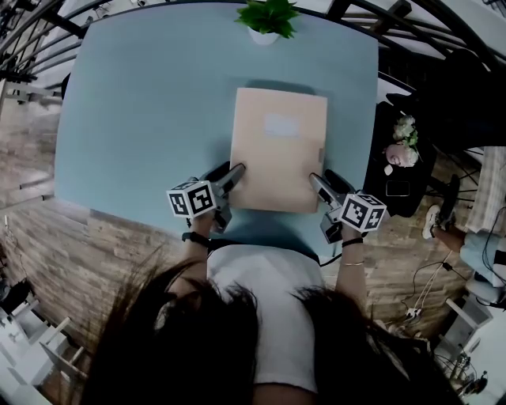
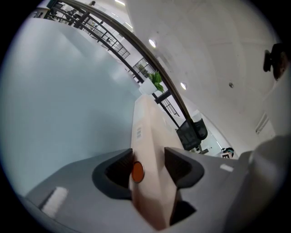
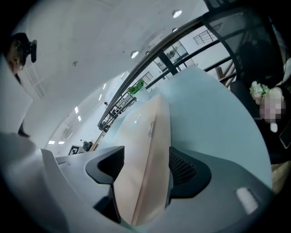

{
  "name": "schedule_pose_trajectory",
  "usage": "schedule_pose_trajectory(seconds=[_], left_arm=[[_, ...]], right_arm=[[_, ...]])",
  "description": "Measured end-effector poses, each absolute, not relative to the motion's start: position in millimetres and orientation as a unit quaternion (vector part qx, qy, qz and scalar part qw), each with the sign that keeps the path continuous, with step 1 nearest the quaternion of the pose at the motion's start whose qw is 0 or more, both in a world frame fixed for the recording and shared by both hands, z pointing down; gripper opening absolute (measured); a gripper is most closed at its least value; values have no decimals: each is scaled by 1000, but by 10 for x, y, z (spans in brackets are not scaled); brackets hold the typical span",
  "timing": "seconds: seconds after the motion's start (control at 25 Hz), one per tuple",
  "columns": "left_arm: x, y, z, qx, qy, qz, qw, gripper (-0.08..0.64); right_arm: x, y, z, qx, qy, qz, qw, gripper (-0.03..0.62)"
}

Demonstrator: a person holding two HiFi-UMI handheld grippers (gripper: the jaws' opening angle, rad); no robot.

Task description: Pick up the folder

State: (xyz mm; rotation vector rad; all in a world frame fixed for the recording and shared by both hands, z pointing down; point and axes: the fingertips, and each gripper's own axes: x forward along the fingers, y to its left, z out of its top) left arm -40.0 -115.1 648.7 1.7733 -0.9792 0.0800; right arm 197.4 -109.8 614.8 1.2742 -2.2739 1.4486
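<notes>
A beige folder lies flat on the light blue table, just in front of me. My left gripper is at its near left corner and my right gripper at its near right corner. In the left gripper view the folder runs between the jaws of the left gripper, with an orange stud by one pad. The jaws stand wide and do not squeeze it. In the right gripper view the folder likewise passes between the wide jaws of the right gripper.
A potted green plant stands at the table's far edge, beyond the folder. To the right of the table is a dark side table with pale flowers. A person's shoe rests on the brick-patterned floor at the right.
</notes>
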Motion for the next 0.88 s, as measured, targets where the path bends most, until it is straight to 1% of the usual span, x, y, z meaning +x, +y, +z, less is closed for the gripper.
schedule_pose_trajectory(seconds=[0.16, 0.32, 0.56, 0.68, 0.88], left_arm=[[-403, -1162, 6518, 740, -408, 27, 535, 268], [-418, -1164, 6509, 738, -408, 28, 537, 270], [-415, -1158, 6527, 735, -403, 27, 545, 272], [-349, -1149, 6521, 730, -391, 16, 560, 275], [-349, -1153, 6540, 721, -384, 7, 577, 281]], right_arm=[[1967, -1065, 6321, 386, -746, 539, 68, 336], [1853, -986, 6379, 323, -728, 601, 62, 353], [1872, -977, 6407, 282, -690, 664, 49, 353], [1879, -1011, 6409, 247, -692, 678, 38, 353], [1939, -1057, 6392, 202, -687, 698, -14, 351]])
